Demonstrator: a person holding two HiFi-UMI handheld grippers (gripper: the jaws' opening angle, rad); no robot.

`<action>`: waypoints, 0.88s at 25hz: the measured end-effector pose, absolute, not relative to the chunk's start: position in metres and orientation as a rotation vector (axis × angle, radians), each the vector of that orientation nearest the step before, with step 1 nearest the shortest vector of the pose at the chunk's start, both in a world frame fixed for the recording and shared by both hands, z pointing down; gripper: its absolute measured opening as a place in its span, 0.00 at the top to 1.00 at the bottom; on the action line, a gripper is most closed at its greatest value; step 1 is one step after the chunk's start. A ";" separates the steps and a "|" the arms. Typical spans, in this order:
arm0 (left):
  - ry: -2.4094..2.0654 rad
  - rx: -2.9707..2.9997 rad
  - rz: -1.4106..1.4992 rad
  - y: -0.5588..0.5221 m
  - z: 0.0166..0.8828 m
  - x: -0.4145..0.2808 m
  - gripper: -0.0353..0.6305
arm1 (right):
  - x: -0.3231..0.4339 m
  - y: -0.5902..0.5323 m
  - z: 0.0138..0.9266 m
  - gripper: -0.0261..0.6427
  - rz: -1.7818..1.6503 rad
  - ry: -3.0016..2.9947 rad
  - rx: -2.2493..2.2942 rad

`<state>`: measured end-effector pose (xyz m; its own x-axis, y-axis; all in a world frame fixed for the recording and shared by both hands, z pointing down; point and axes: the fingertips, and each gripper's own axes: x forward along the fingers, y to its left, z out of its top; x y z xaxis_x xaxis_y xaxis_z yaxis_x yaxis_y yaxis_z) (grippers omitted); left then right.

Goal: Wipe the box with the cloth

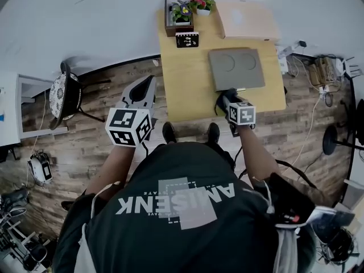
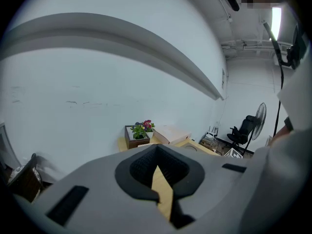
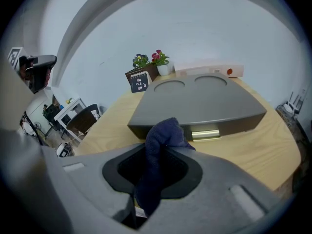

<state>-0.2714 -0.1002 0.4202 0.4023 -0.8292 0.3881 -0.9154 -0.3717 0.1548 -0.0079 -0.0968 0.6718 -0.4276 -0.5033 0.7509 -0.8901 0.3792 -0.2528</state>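
Observation:
A flat grey box (image 1: pixel 236 68) with two round dents in its lid lies on the wooden table (image 1: pixel 182 84). In the right gripper view the box (image 3: pixel 204 104) fills the middle, a brass-coloured tab on its near side. My right gripper (image 1: pixel 226 97) hovers at the box's near edge, shut on a dark blue cloth (image 3: pixel 163 133) that bunches up out of the jaws just short of the box. My left gripper (image 1: pixel 145 87) hangs over the floor off the table's left edge. Its jaws (image 2: pixel 157 169) are shut with nothing between them.
At the table's far end stand a wooden planter with flowers (image 1: pixel 181 13), a small black card (image 1: pixel 187 39) and a pale carton (image 1: pixel 247 19). A chair (image 1: pixel 65 92) stands on the floor at the left. Cables and plugs (image 1: pixel 318 70) lie right of the table.

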 end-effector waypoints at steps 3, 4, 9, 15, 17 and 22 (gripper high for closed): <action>-1.486 2.331 0.348 -0.101 0.422 -0.278 0.95 | -0.024 -0.093 0.672 0.85 0.881 -2.075 1.183; -1.479 2.334 0.349 -0.101 0.423 -0.280 0.95 | -0.028 -0.092 0.672 0.85 0.882 -2.076 1.185; -1.455 2.350 0.354 -0.104 0.426 -0.285 0.95 | -0.048 -0.087 0.671 0.85 0.882 -2.087 1.169; -1.425 2.373 0.340 -0.110 0.425 -0.284 0.95 | -0.060 -0.085 0.669 0.85 0.883 -2.079 1.182; -1.409 2.382 0.330 -0.112 0.425 -0.285 0.95 | -0.062 -0.082 0.669 0.85 0.889 -2.077 1.195; -1.376 2.403 0.296 -0.119 0.426 -0.289 0.95 | -0.073 -0.077 0.658 0.85 1.014 -2.064 1.351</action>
<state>-0.2885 -0.1195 0.4256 0.5050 -0.7888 0.3504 -0.8631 -0.4640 0.1994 -0.0730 -0.0775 0.6583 -0.4046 -0.5668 0.7177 -0.9144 0.2420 -0.3244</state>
